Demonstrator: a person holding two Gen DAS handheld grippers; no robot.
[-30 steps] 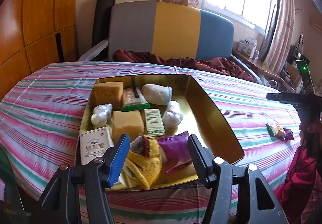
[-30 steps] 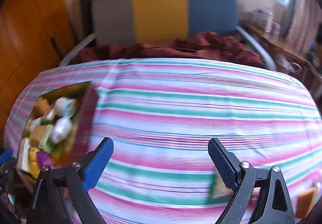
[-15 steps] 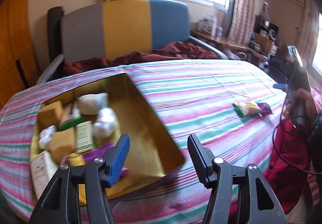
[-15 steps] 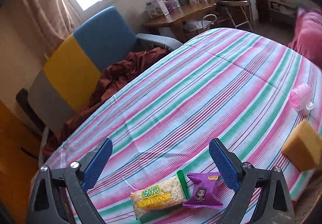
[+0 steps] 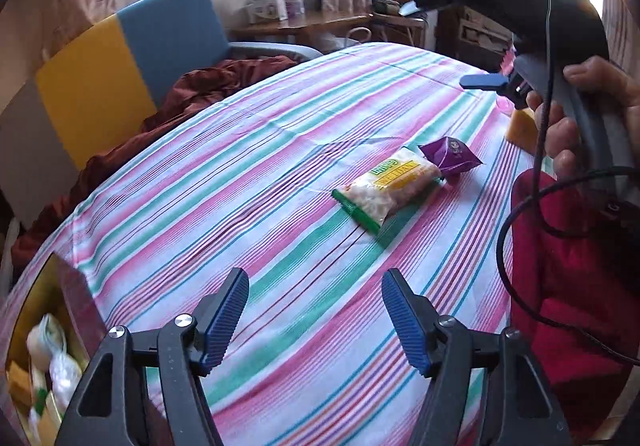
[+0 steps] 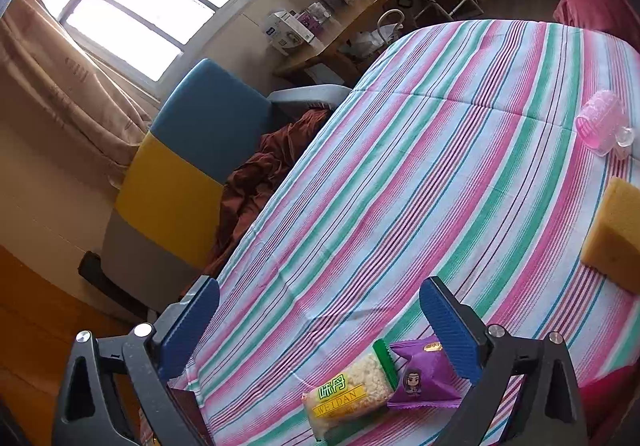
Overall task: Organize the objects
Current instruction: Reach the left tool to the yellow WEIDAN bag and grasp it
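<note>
Grippers, 2: left gripper [image 5: 316, 316] spread wide and carrying nothing, hovering above the striped cloth [image 5: 248, 181]; right gripper [image 6: 320, 330] likewise spread and carrying nothing, raised over the 2 packets and, in the left view, gripped by the person's hand [image 5: 592, 113]. Box [image 5: 44, 326], 1, gold-lined, at the left edge of the left view: holds several items already put away, among them a white bundle [image 5: 46, 336] and a yellow sponge [image 5: 18, 382]; contents partly cut off by the frame, so no full count. Loose items left on the cloth, 4: rice-cracker packet [image 6: 350, 396], green-ended, marked WEIDAN; purple packet [image 6: 422, 378], touching its right end; yellow block [image 6: 614, 234], well apart towards the right edge; pink roller [image 6: 600, 121], beyond the block, near the far side. Status, judged: sorting looks partly done, with a good share in the box and these 4 outstanding. Both packets lie between the box and the person, nearest the right gripper, and seem the likely next pick; the box stands well apart from them, so each needs a carry across the cloth. Armchair [image 6: 188, 169], 1, blue and yellow, behind the table: not part of the job.
</note>
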